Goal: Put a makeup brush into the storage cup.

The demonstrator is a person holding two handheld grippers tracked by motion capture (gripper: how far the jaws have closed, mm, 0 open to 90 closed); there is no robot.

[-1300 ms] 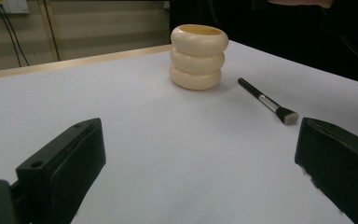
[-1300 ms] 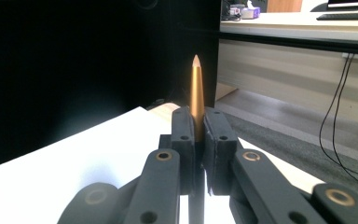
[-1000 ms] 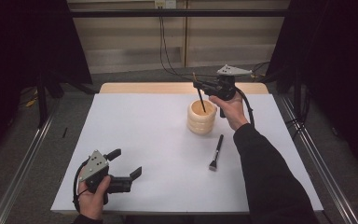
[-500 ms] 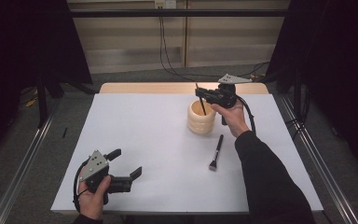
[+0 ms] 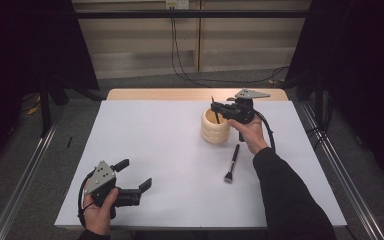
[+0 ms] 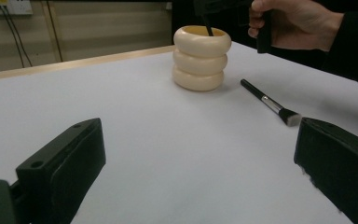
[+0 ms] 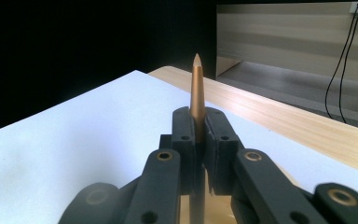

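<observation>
Cream ringed holder (image 5: 215, 128), gold-tipped brush (image 7: 196, 93), white table (image 5: 160, 150).

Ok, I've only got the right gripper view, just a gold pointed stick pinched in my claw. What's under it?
Observer: The cream ringed holder; the high view shows the right claw above its opening, the stick pointing down into it.
Operator: Anything else left on the table?
Observer: One black brush lies flat on the white table, near side of the holder, bristles toward the person.
Operator: And the other claw?
Observer: The left claw is open, holding nothing, low at the table's near left corner.
</observation>
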